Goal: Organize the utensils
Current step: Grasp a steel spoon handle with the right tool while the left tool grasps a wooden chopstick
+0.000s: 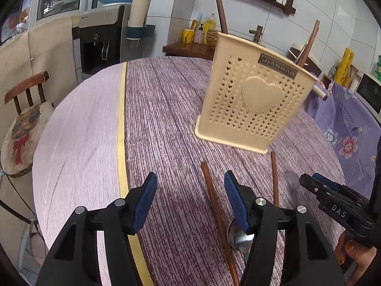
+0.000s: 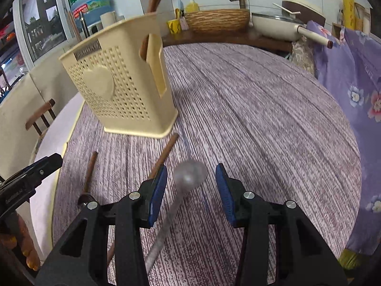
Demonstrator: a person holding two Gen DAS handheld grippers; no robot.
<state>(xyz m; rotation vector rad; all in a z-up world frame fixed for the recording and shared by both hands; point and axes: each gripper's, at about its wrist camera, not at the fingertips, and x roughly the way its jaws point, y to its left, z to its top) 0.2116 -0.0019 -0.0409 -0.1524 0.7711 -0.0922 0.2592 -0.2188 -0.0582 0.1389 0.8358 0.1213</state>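
**Spoon loose between your right fingers**

Blurred silver metal spoon (image 2: pixel 190 174) lies between your right gripper (image 2: pixel 190 190) fingers, spread wide, unheld. Your left gripper (image 1: pixel 190 202) is spread too, over a brown wooden chopstick (image 1: pixel 214 205). Close off-centre and the spoon may skid. The cream perforated plastic utensil holder (image 2: pixel 119 90) stands beyond on the round striped purple tablecloth (image 2: pixel 273 119).
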